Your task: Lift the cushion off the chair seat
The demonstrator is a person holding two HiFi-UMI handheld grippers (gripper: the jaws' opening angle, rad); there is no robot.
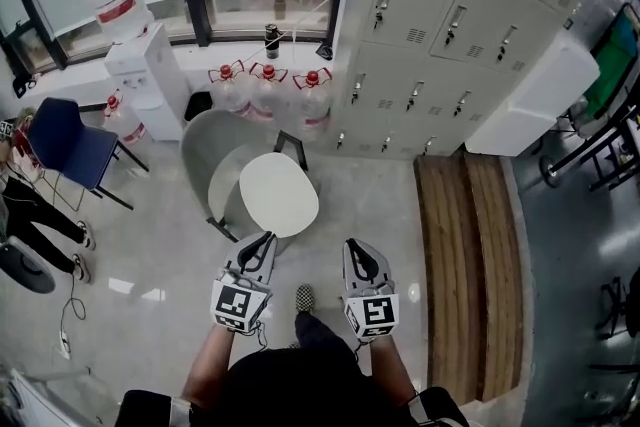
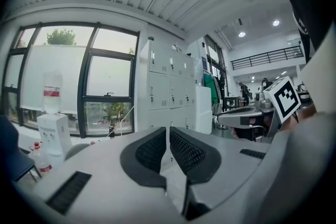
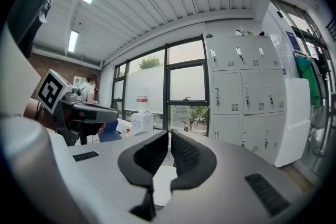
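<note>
In the head view a round white cushion (image 1: 279,194) lies on the seat of a grey shell chair (image 1: 212,147). Both grippers hover side by side just short of it, over the floor. My left gripper (image 1: 266,239) points at the cushion's near edge, jaws shut and empty. My right gripper (image 1: 353,246) is to the right of the cushion, also shut on nothing. In the right gripper view the cushion (image 3: 164,182) shows as a white patch below the closed jaws (image 3: 168,135). The left gripper view shows closed jaws (image 2: 167,131) and the right gripper (image 2: 251,117) beside them.
Water bottles (image 1: 268,87) stand behind the chair under the window, with a water dispenser (image 1: 148,65) to their left. Grey lockers (image 1: 450,25) fill the back right; a wooden bench (image 1: 468,265) runs along the right. A blue chair (image 1: 68,145) and a seated person (image 1: 25,205) are at left.
</note>
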